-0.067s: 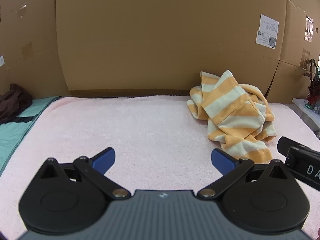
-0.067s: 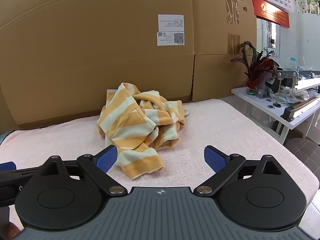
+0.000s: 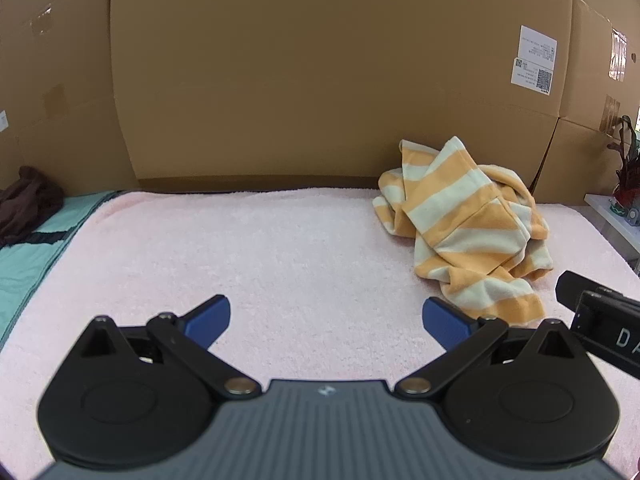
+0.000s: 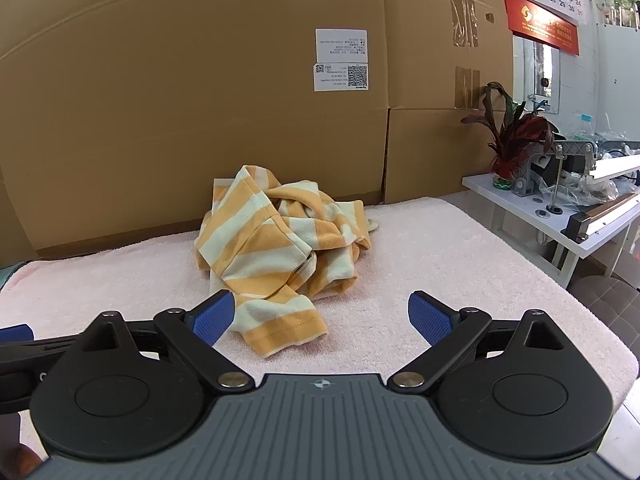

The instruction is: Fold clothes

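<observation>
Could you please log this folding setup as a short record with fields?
garment: crumpled orange and cream striped cloth garment, unfolded, in a heap
surface: pink terry towel covering the table
backdrop: brown cardboard boxes behind the towel
left tool: open, empty, over bare towel
right tool: open, empty, near the garment's front hem
side item: dark brown cloth on teal fabric, far left

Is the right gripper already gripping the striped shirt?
No, the right gripper is open and empty, its blue fingertips spread above the pink towel while the crumpled striped shirt lies loose.
</observation>
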`<move>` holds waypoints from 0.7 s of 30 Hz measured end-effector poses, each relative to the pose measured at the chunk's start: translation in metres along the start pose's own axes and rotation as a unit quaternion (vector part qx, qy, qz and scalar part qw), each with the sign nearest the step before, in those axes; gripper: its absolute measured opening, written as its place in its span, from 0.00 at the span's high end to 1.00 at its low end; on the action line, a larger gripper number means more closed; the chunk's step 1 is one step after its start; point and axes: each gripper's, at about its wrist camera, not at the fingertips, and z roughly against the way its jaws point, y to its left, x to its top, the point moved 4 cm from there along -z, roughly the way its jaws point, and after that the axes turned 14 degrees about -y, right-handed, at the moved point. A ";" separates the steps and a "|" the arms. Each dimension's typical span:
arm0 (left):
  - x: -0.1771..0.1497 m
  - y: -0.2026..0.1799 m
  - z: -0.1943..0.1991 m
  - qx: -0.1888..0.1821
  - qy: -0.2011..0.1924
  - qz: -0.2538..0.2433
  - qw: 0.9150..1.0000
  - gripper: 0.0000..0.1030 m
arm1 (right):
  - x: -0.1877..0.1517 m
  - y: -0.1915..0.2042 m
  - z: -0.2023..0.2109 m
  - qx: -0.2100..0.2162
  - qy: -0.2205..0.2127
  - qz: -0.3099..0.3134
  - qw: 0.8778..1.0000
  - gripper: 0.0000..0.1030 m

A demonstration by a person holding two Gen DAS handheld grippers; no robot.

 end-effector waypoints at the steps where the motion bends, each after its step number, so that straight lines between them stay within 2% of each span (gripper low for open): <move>1: 0.000 -0.001 0.000 0.000 0.003 -0.002 1.000 0.01 | 0.000 0.000 0.000 0.000 -0.001 0.000 1.000 0.07; 12: -0.005 -0.006 -0.005 -0.001 0.028 -0.005 1.000 0.01 | -0.003 -0.007 -0.001 -0.005 0.009 -0.011 1.000 0.07; 21: -0.004 -0.004 -0.005 -0.006 0.029 -0.005 1.000 0.01 | -0.005 -0.007 -0.002 -0.007 0.012 -0.012 1.000 0.07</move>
